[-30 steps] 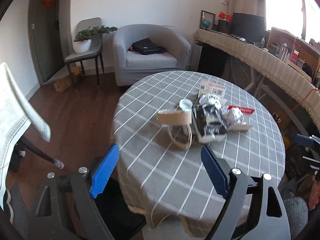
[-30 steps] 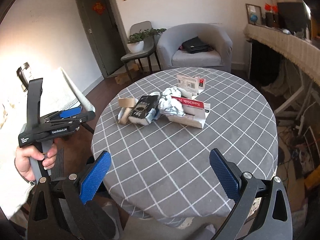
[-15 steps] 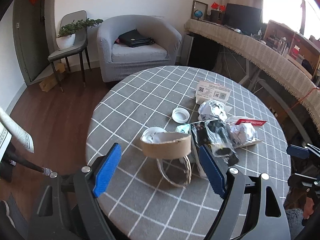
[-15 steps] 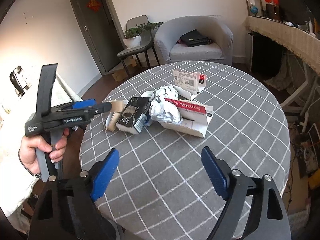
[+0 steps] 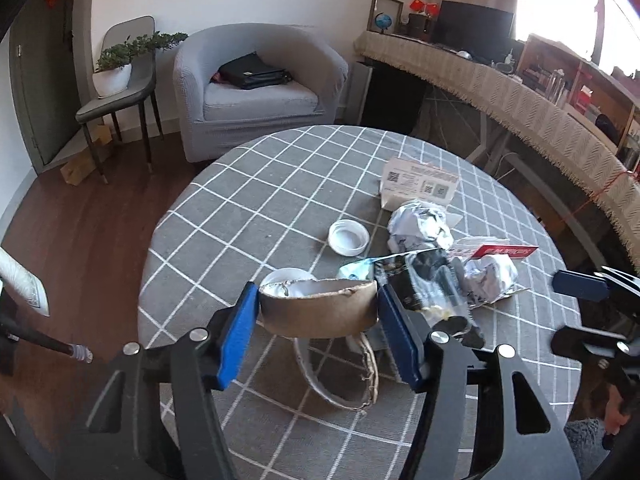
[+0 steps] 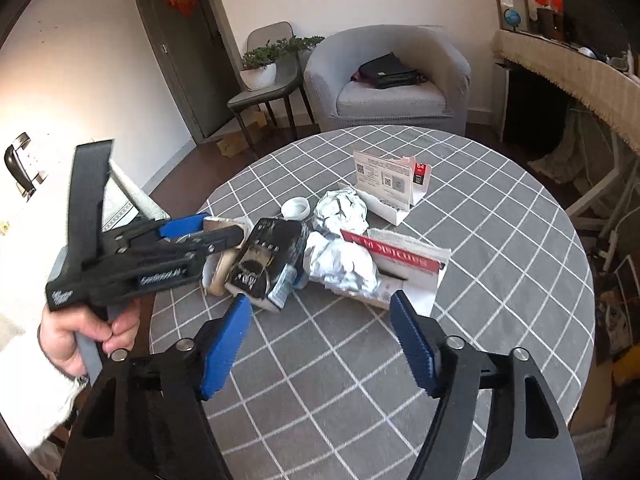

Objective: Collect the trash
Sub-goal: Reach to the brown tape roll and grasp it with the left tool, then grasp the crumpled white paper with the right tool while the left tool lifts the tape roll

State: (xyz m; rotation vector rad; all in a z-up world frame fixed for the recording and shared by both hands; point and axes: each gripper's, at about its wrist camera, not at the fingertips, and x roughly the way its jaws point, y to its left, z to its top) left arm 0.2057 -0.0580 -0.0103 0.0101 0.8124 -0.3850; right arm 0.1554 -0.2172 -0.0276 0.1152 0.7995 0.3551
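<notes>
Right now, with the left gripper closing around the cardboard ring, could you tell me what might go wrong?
The left gripper has just been closing on the cardboard ring; the thin ring may crush or pop out. The black packet leans against one finger and could get dragged. The right gripper hangs open close by, so the two could collide.

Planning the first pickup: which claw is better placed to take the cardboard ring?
Left. The left claw has been closing, its pads flanking the cardboard ring. The right claw hangs open over bare cloth, short of the pile.
</notes>
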